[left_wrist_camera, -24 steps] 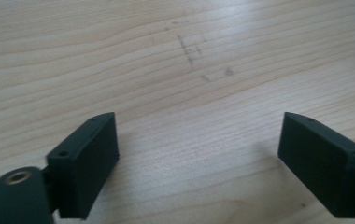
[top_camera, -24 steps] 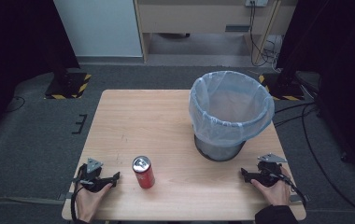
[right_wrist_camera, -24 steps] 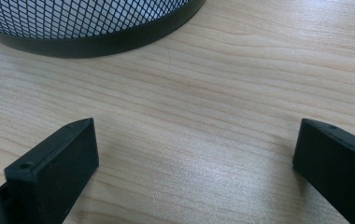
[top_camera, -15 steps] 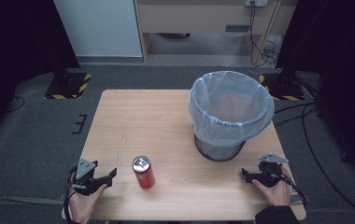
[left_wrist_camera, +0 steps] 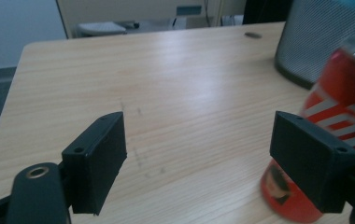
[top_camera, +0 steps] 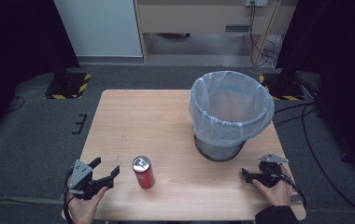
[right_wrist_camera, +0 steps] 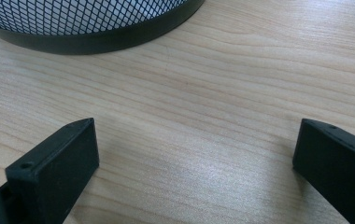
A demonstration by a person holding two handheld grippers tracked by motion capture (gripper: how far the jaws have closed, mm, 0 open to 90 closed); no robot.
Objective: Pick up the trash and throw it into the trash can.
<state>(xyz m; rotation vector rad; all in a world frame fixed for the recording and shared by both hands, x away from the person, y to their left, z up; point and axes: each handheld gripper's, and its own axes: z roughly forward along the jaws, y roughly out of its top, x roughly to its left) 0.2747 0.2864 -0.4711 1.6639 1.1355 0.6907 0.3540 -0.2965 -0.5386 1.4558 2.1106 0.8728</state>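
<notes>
**Left claw lined up on the can, bin waiting**

Red soda can [top_camera: 144,172] stands upright, lower middle of the high view, on the wooden table [top_camera: 143,121]. I have the left gripper [top_camera: 106,173] at lower left of that frame, just beside the can but not touching. Jaws spread wide, nothing between them. They point toward the can, so I read this as the approach for a side grab. In the left gripper view the can [left_wrist_camera: 339,126] sits at the right edge, partly behind the right-hand jaw, off the centre line. My guess: the claw needs to swing toward it before closing.

Mesh bin [top_camera: 229,116] with its pale blue liner stands at right centre of the high view, well apart from the can, mouth up. Likely the drop target, which is why the can gets picked upright.

Right gripper [top_camera: 245,174] rests low at lower right, near the bin's base. Right gripper view shows its jaws wide apart over bare wood, holding nothing, bin base [right_wrist_camera: 96,28] across the top. Parked, I judge, out of the left hand's way.
</notes>
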